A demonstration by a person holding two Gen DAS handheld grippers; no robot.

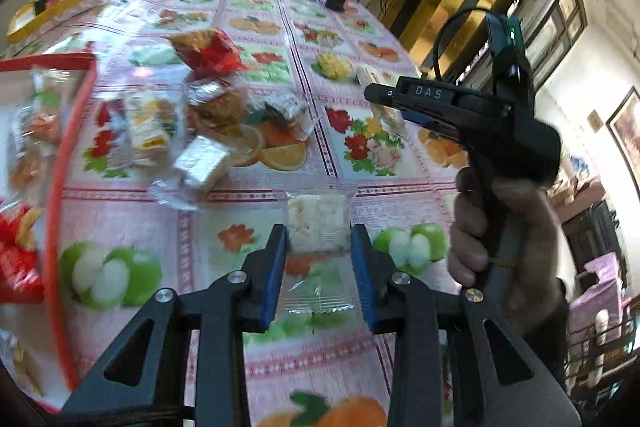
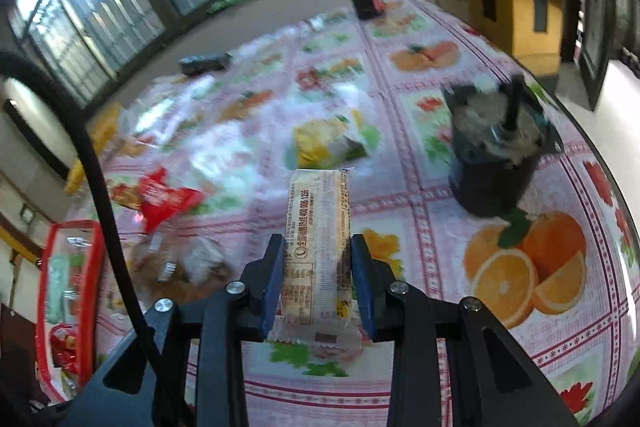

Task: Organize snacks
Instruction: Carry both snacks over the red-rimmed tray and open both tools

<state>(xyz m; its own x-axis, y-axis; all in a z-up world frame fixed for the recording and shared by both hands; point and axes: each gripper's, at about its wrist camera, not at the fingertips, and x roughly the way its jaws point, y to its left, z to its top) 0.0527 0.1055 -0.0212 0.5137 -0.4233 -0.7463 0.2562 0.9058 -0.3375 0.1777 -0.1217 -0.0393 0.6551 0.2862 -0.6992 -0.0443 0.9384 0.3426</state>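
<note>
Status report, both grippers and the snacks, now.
Left gripper shut on clear-wrapped cake. Right gripper shut on long bar. Red-rimmed tray left. Nothing blocking.

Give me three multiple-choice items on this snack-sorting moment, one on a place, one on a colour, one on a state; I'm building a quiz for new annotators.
1. Where is the red-rimmed tray of sorted snacks in the left wrist view?
A. at the left edge
B. at the far right
C. under the window

2. What colour are the pads on the gripper fingers?
A. yellow
B. blue
C. white

3. What is the right gripper doing?
A. hanging open
B. shut on nothing
C. shut on a long printed snack bar

Answers:
1. A, the red-rimmed tray runs down the left side.
2. B, blue pads line the fingers.
3. C, the right gripper pinches the long printed snack bar on both sides, while the left gripper straddles a clear-wrapped pale cake.
</note>
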